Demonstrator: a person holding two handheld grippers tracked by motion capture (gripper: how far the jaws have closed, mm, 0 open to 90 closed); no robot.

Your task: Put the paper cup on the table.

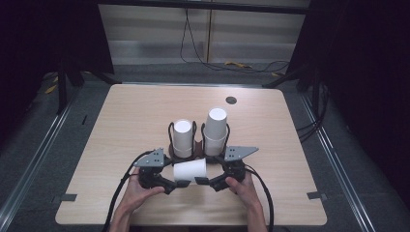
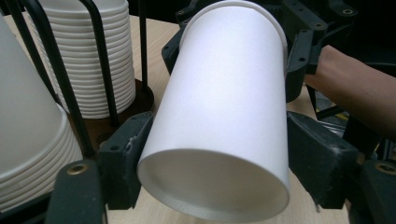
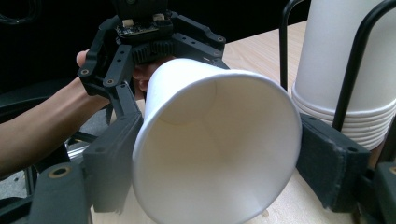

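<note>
- Holding the single paper cup on its side just above the near part of the table, you have it bridged between both tools, so neither end can sag.
- Your left gripper sits at the cup's closed bottom; in the left gripper view the jaws stand partly apart on either side of that end, the left pad touching the wall, the right with a thin gap, so this grip looks loosened rather than clamped.
- Your right gripper takes the open rim; in the right gripper view the cup's mouth faces the camera with the pads set against both sides, which I judge to be the grip carrying the weight.
- Just beyond, two wire holders on a brown base keep the upside-down stacks upright: the shorter stack on the left, the taller stack on the right.
- The lying cup likely belongs with one of them.
</note>
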